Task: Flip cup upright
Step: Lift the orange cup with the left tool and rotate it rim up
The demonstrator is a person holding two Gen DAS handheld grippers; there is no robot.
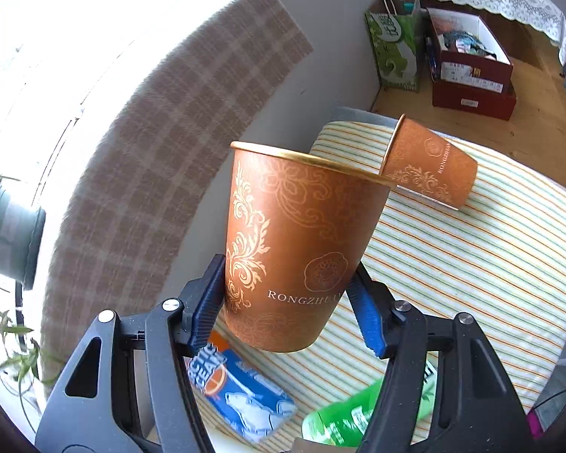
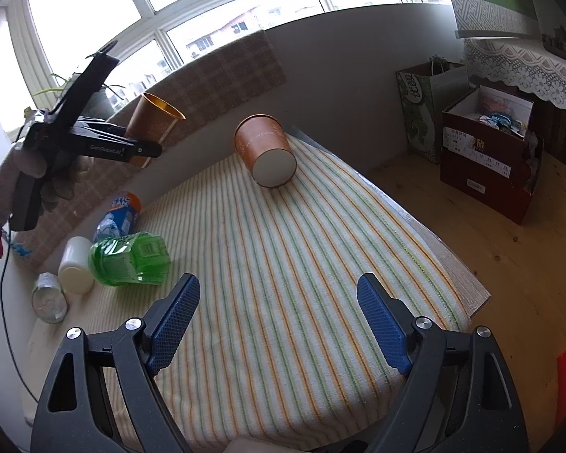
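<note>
An orange paper cup (image 1: 302, 249) is clamped low on its wall by the left tool (image 1: 286, 302), mouth up, held above the striped counter (image 2: 283, 264) so it can be set down. The right tool (image 2: 279, 324) is spread open and empty. A second cup (image 2: 265, 149) lies toppled beyond; a green bottle (image 2: 130, 258) and blue bottle (image 2: 119, 215) crowd the left edge.

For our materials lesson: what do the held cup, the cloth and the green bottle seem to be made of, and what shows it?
Held cup: probably paper, matte orange print, rolled gold rim.
Cloth: woven fabric, striped, with visible weave.
Green bottle: likely clear plastic, glossy and see-through, with a label.
</note>
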